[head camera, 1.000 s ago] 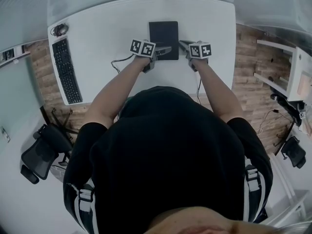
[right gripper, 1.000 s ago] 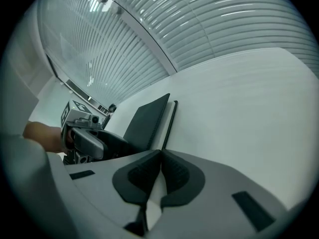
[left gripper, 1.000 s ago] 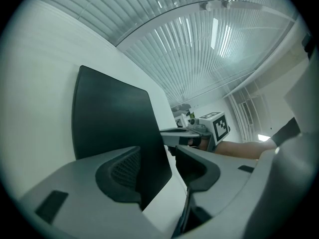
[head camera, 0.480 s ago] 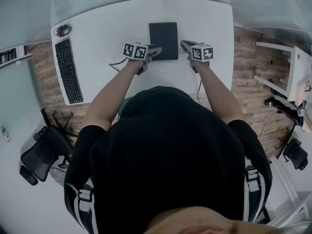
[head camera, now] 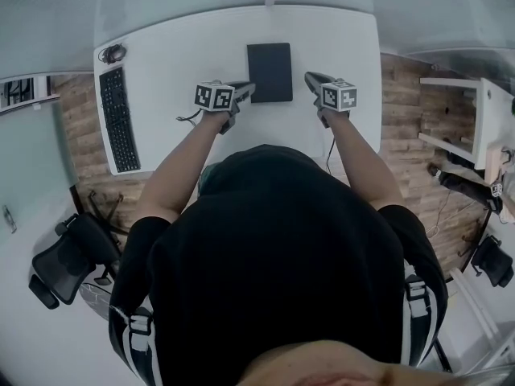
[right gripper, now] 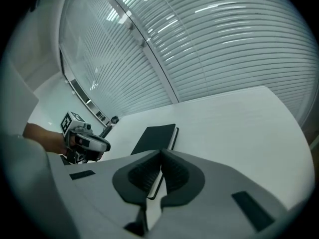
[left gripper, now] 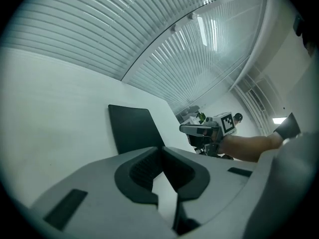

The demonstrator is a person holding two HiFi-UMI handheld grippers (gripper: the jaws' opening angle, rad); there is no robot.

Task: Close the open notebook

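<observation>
Head view shows the notebook [head camera: 269, 71] lying shut by the desk's [head camera: 177, 63] far edge, seemingly finished, so the left gripper [head camera: 249, 88], jaws just closed on nothing, and the right gripper [head camera: 309, 77], clamped empty, flank it untouching.

cool, even light is coming through the slatted panels [right gripper: 224, 44] and is washing the white desk [head camera: 177, 63] pale, with almost no shadow falling on it. a strip light [left gripper: 202, 31] is glaring among the slats. fisheye distortion is bending straight lines in every view, and black corners are ringing both gripper views. the black notebook [head camera: 269, 71] is showing as a flat, detailless patch.
</observation>
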